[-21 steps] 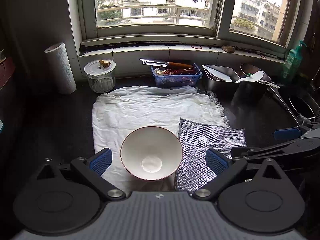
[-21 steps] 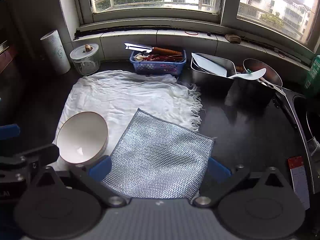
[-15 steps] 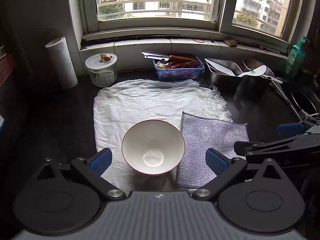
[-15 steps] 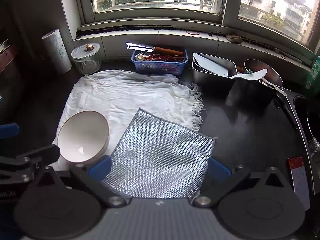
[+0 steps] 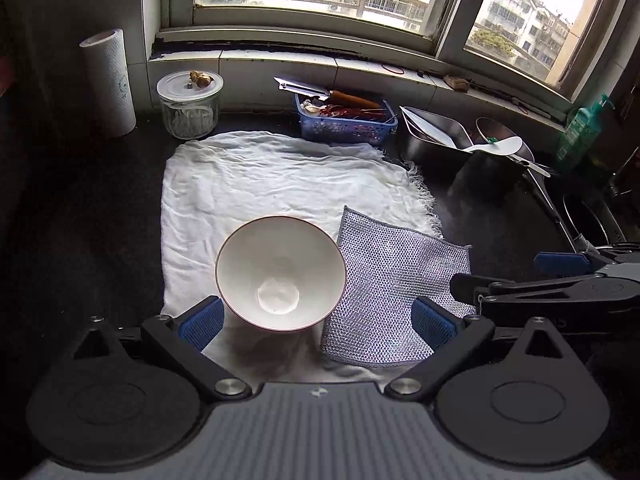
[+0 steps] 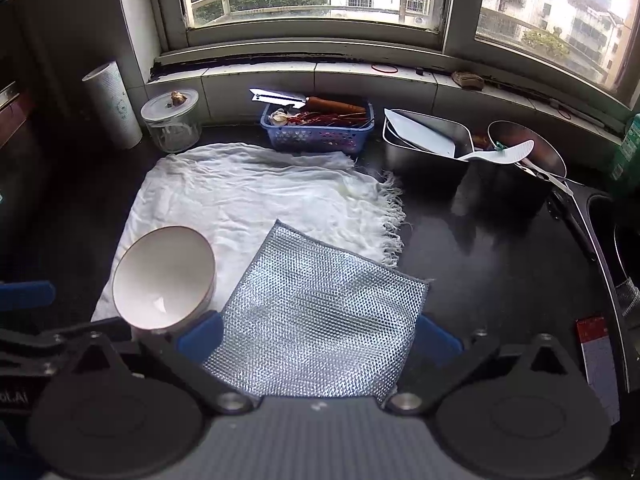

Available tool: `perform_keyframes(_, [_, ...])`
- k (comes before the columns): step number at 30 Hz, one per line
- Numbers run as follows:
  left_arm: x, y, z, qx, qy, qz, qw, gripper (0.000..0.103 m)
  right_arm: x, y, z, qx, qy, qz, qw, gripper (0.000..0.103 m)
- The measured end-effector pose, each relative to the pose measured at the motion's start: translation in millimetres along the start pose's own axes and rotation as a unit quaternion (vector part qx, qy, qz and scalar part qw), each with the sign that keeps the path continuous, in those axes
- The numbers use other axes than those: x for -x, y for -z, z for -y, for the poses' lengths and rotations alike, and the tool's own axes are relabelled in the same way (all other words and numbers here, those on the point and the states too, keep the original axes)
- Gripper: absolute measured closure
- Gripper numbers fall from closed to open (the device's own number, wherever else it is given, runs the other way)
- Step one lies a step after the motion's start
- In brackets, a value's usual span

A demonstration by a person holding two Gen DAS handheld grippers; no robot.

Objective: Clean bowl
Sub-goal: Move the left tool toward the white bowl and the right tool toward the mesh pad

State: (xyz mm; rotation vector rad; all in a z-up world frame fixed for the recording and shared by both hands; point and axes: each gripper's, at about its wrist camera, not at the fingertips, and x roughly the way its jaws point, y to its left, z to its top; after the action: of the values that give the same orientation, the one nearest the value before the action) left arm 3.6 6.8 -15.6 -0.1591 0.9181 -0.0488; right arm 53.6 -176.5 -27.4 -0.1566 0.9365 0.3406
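Note:
A white bowl (image 5: 280, 272) with a thin red rim stands upright on a white cloth (image 5: 272, 184); it also shows in the right wrist view (image 6: 164, 276). A silver mesh scouring cloth (image 5: 392, 292) lies flat to its right, also in the right wrist view (image 6: 320, 320). My left gripper (image 5: 316, 322) is open, its blue pads either side of the bowl's near edge. My right gripper (image 6: 320, 338) is open, low over the near edge of the mesh cloth, and shows from the side in the left wrist view (image 5: 560, 276).
At the back stand a paper towel roll (image 5: 110, 80), a lidded glass jar (image 5: 189, 104), a blue basket (image 5: 344, 120) with a knife, and steel containers (image 5: 436, 136) with a white spatula. A green soap bottle (image 5: 580, 132) and a sink (image 6: 624, 240) are at right.
Both grippers have moved slightly forward and lower; the bowl and mesh cloth sit nearer the fingers. Nothing has been gripped or shifted.

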Motion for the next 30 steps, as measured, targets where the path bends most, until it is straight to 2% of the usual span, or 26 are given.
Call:
perform_keyframes(5, [-3.2,-3.3,2.6,-0.011,0.007,-0.020,0.9997,0.002,-2.0,-1.5,-1.0,0.003,-0.001,-0.002,1.000,0.000])
perform_keyframes(12, [-5.6,-4.4,-2.4,-0.004,0.022,-0.015,0.9996,0.002,-3.3,-1.4,-0.2,0.004,-0.003,0.000,1.000,0.000])
perform_keyframes(15, [0.1,-1.7,-0.5,-0.020,0.025,0.030,0.9990,0.003,-3.8,-1.5,0.0,0.004,-0.003,0.000,1.000,0.000])
perform_keyframes(17, [3.4,0.9,5.7,-0.059,0.021,0.057,0.9964,0.003,-3.6,-2.3,1.3,0.003,-0.002,0.001,1.000,0.000])
perform_keyframes(21, [6.5,-1.0,12.9,-0.078,-0.005,0.074,0.9942,0.003,-4.2,-2.1,2.2,-0.001,-0.002,0.001,1.000,0.000])
perform_keyframes(24, [5.8,-5.3,16.1,-0.084,-0.002,0.059,0.9947,0.003,-4.9,-2.3,2.0,0.000,-0.002,0.000,1.000,0.000])
perform_keyframes(30, [-1.2,-4.6,9.2,-0.066,0.001,0.028,0.9974,0.003,-6.4,-2.2,3.4,-0.002,-0.003,-0.001,1.000,0.000])
